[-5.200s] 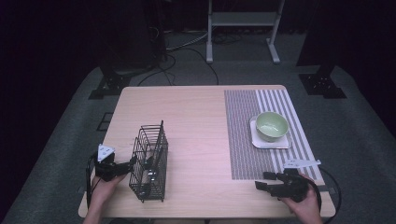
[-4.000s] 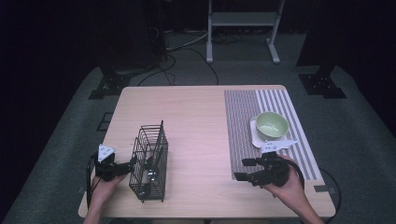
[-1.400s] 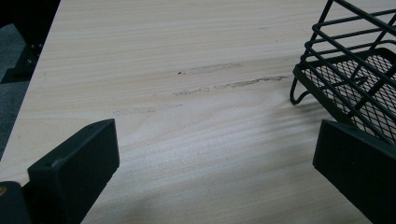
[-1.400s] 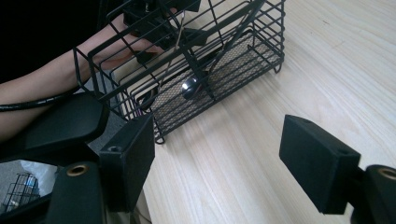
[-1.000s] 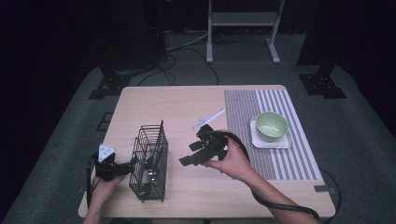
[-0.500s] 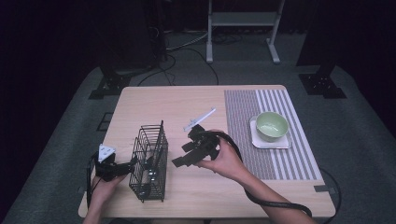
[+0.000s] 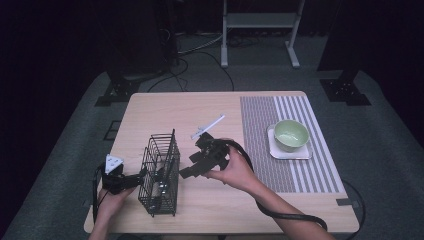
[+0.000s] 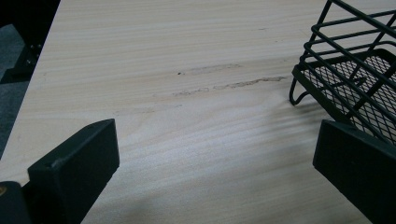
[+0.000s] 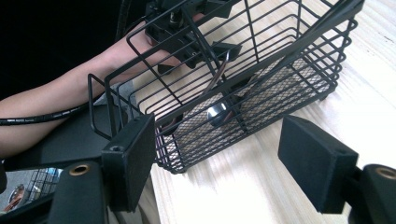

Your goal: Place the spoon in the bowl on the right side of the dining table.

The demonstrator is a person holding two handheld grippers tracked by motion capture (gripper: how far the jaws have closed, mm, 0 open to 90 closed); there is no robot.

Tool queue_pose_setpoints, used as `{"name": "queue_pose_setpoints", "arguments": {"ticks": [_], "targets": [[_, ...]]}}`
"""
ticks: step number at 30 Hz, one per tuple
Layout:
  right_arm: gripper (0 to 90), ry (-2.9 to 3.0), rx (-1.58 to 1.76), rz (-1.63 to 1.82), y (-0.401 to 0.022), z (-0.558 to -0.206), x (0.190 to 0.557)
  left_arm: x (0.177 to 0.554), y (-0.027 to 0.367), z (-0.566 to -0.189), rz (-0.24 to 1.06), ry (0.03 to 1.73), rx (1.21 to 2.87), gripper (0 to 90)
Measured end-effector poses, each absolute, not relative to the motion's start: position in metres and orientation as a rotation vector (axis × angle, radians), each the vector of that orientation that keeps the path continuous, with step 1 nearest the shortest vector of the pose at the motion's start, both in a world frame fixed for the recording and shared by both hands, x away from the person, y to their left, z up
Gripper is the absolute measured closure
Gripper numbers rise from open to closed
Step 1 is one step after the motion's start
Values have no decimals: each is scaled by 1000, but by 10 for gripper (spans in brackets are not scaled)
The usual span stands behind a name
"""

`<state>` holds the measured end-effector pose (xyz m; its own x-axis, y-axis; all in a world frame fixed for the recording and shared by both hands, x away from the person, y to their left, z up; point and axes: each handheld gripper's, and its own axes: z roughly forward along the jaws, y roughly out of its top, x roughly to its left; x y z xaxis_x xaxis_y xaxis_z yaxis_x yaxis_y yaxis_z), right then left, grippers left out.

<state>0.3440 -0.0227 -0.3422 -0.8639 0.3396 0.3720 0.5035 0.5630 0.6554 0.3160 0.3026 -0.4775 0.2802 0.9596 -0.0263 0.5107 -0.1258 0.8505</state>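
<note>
We are keeping the left gripper (image 7: 131,180) low at the wire basket's (image 7: 161,172) left side, fingers apart on nothing. Our right gripper (image 7: 192,165) is hovering just right of the basket, which is standing near the counter's (image 7: 165,110) front-left corner, fingers spread wide, empty.

lab/studio | dark room, blk drapes | equip stands (image 7: 260,20), floor cables (image 7: 200,47)
</note>
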Motion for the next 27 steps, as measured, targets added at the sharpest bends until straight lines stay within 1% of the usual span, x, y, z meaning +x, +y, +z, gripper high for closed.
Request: {"name": "queue_pose_setpoints", "arguments": {"ticks": [12, 14, 27], "targets": [[268, -2584, -705, -1174, -13, -342, 347, 316, 303, -478, 716, 1340, 1756, 0], [294, -2584, -701, -1174, -12, -342, 348, 316, 303, -478, 716, 1339, 1756, 0], [322, -2574, -707, -1175, -3, -345, 354, 316, 303, -478, 713, 1340, 1754, 0]]}}
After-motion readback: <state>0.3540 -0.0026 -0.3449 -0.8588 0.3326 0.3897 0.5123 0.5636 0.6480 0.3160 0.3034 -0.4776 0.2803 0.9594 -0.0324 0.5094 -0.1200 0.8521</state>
